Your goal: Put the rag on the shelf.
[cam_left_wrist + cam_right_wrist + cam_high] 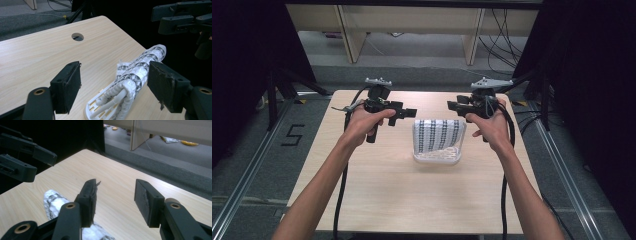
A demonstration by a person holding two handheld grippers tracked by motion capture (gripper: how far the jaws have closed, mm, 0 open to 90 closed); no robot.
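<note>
A white slatted basket (437, 156) stands at the middle of the wooden table (377, 195). A black-and-white patterned cloth (438, 134) is draped over it. In the left gripper view the cloth (140, 67) wraps the basket's rim (96, 106) and lies beyond the jaws. My left gripper (410, 113) hovers just left of the basket, open, touching nothing. My right gripper (451, 106) hovers at the basket's far right corner, also open. The right gripper view has bare table between its pads (147, 200), with the cloth (53, 200) at the lower left.
A round hole (77, 37) pierces the tabletop near its far edge. Wooden furniture legs (349, 37) stand behind the table, with cables (502, 40) on the floor. Black curtains (592, 75) close in both sides. Gripper cables (339, 200) trail over the near table edge.
</note>
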